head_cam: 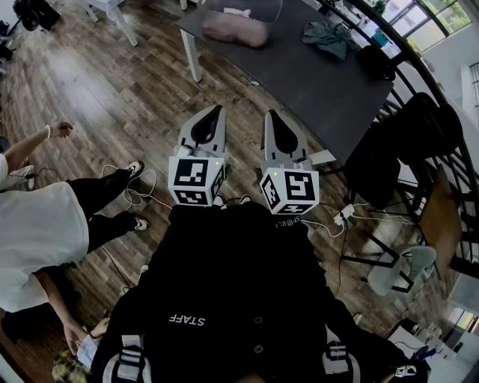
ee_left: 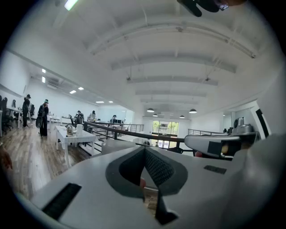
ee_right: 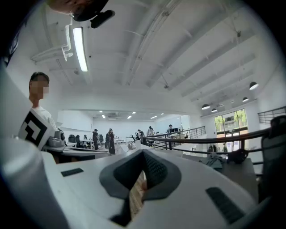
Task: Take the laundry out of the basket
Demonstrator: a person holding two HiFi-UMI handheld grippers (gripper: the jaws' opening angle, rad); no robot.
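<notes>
While left tongs (head_cam: 218,110) and right tongs (head_cam: 271,114) press together (empty), the basket (head_cam: 274,13) lies well ahead.

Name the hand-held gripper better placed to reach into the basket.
Left, narrowly. The left hand-held gripper faces the basket almost head-on; the right hand-held gripper sits nearer the teal garment. Both are shut, empty.
</notes>
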